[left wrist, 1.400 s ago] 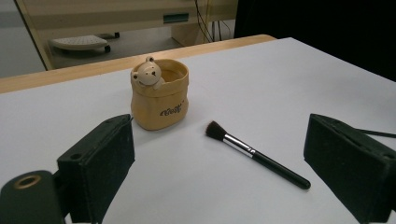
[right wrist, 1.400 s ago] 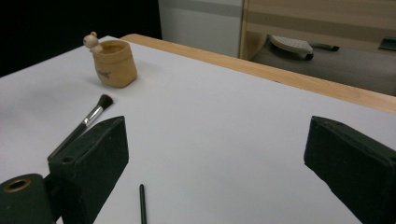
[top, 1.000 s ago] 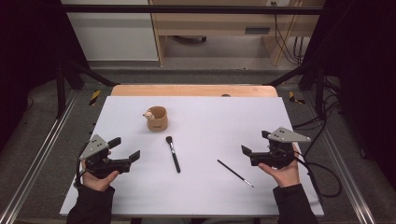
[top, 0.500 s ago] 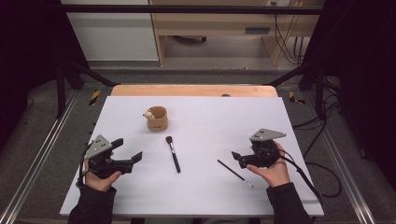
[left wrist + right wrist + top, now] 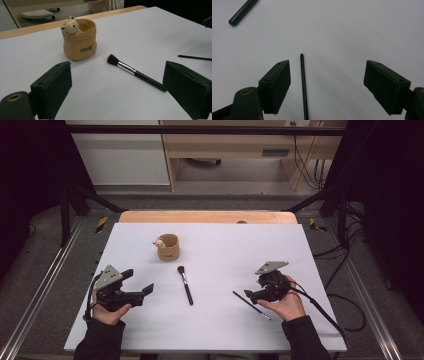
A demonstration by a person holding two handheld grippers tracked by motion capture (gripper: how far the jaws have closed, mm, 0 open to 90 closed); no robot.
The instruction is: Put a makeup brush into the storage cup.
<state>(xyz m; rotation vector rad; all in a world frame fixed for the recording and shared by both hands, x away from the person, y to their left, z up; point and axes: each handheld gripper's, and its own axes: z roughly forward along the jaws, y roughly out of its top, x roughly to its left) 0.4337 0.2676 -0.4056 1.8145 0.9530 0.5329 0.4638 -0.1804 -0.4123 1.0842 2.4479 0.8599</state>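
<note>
The right gripper (image 5: 250, 295) is sitting low over the thin black stick brush (image 5: 303, 85) on the white table (image 5: 225, 330). Its jaws have just been closing, but they are not pinching yet; the stick is lying between them so they can grab it. The left gripper (image 5: 142, 290) is resting wide open, holding nothing, facing the fluffy black makeup brush (image 5: 136, 72) and the tan bear cup (image 5: 79, 41).

Your thin brush (image 5: 251, 305) is a slim black stick lying flat on the white surface (image 5: 225, 250), well to the right of the cup (image 5: 168, 247) and nearer you, angled with its near end further right; the right gripper view shows its rounded tip (image 5: 301, 55).
</note>
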